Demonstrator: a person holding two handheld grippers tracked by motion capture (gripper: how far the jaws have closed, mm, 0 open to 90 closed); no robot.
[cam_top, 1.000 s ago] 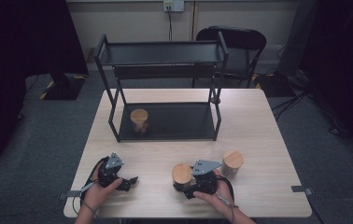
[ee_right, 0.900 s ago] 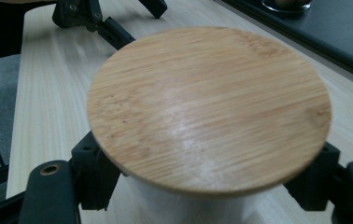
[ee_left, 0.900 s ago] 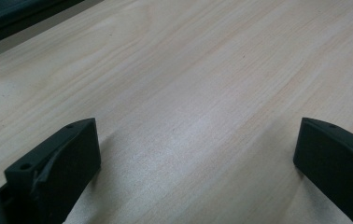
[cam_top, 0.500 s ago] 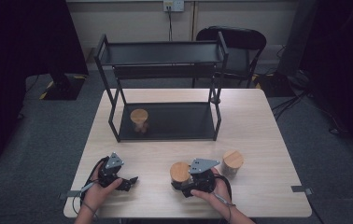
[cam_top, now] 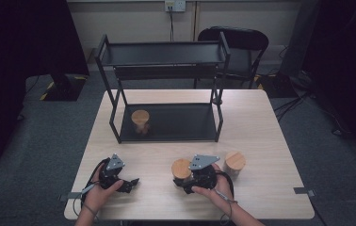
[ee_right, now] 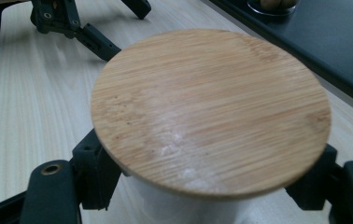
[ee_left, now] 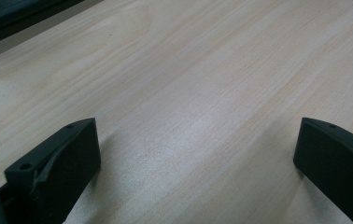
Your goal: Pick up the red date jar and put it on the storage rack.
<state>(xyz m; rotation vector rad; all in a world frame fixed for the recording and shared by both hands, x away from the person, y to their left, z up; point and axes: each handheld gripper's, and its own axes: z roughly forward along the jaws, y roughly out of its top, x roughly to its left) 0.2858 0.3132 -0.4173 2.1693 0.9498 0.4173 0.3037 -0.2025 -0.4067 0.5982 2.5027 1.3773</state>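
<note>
- Right gripper (cam_top: 182, 181): at the near edge of the table (cam_top: 261, 122), right of centre; jaws closed on the body of a jar (cam_top: 181, 169) with a round bamboo lid; in the right gripper view the lid (ee_right: 209, 109) lies flat above both jaws, and each jaw presses on the white wall of the jar beneath it.
- Held jar: upright on the table, between the two hands, near the front edge; a second jar (cam_top: 235, 161) with the same lid stands just to its right, apart from the gripper.
- Left gripper (cam_top: 130, 184): near left part of the table, held in the left hand (cam_top: 98, 190); jaws spread wide with bare table between them; nothing gripped.
- Black rack (cam_top: 166, 94): at the far side of the table; two shelves; a third jar (cam_top: 140, 120) stands on the left part of its lower shelf, well apart from both grippers.
</note>
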